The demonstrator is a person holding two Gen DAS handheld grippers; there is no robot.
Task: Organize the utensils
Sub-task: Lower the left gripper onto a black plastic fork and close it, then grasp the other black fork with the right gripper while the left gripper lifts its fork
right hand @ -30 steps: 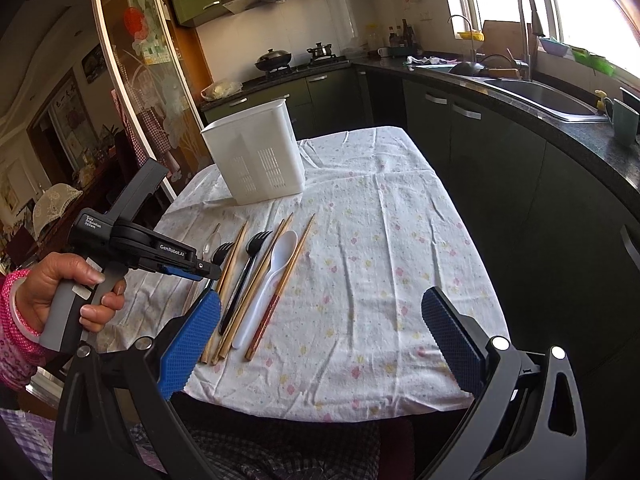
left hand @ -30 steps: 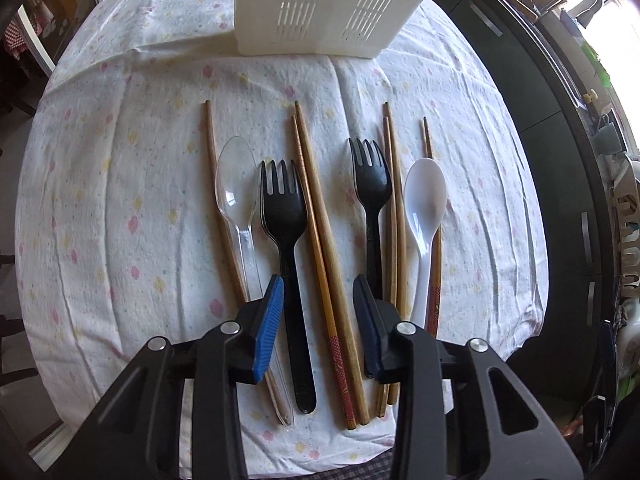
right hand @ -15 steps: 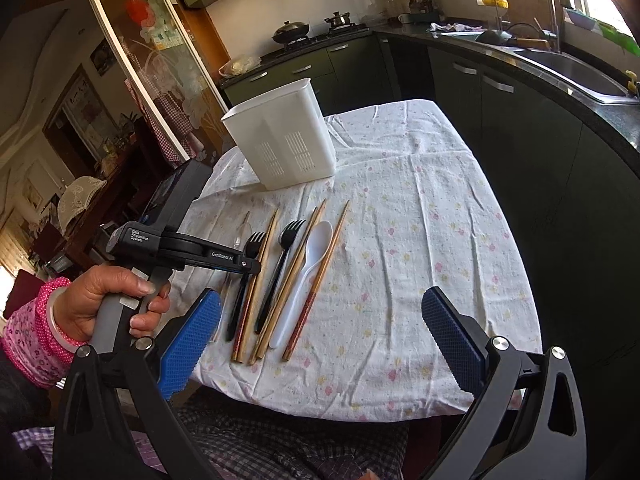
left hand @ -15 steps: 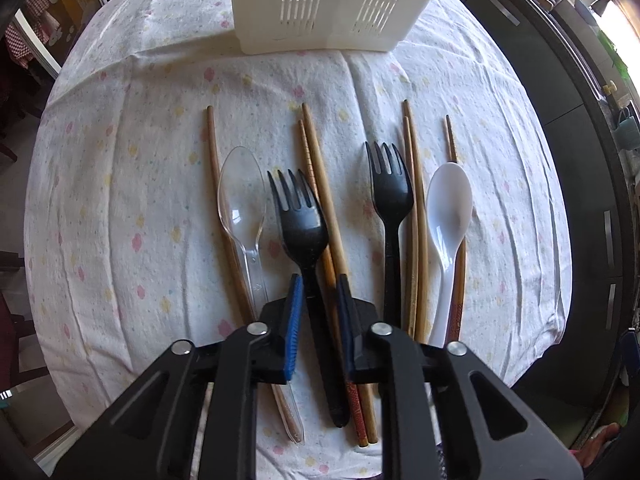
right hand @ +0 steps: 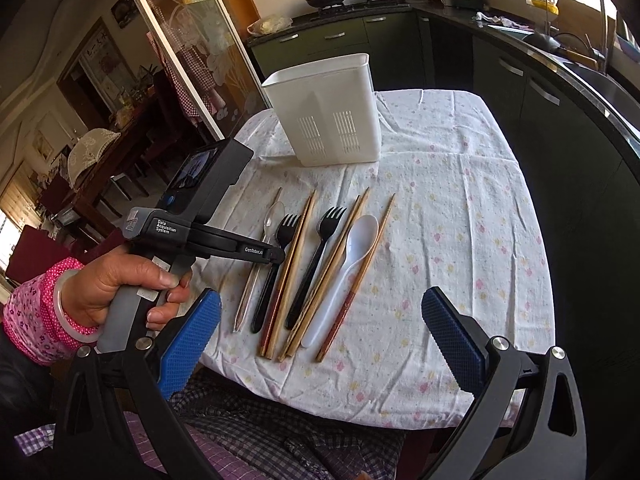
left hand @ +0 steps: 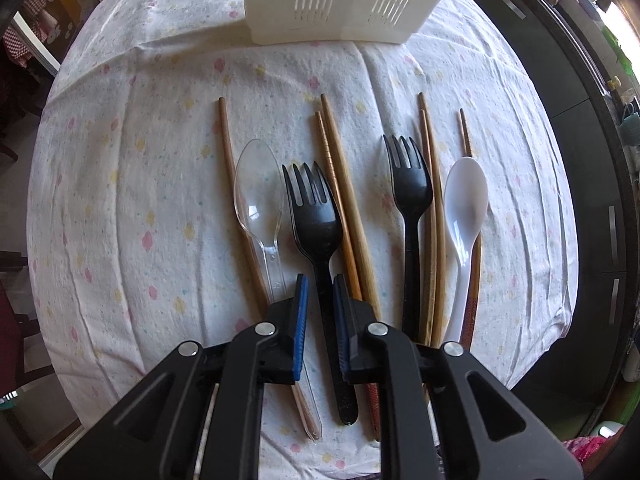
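Observation:
Utensils lie in a row on the flowered tablecloth [left hand: 120,200]. My left gripper [left hand: 319,285] is shut on the handle of the left black fork [left hand: 312,216], which also shows in the right wrist view [right hand: 280,248]. Beside it lie a clear spoon [left hand: 256,200], several wooden chopsticks [left hand: 340,200], a second black fork [left hand: 412,196] and a white spoon [left hand: 466,204]. The white slotted utensil holder [left hand: 344,0] stands at the far edge, also in the right wrist view [right hand: 326,116]. My right gripper [right hand: 320,332] is open and empty, held before the table's near edge.
Dark kitchen cabinets [right hand: 560,112] and a counter with a sink run along the right of the table. A glass sliding door [right hand: 192,60] and dining furniture stand to the left. A checked cloth [right hand: 280,440] lies below the table's near edge.
My left gripper moved forward over the left black fork and closed on its handle. My right gripper stayed open and shifted its view slightly nearer the table.

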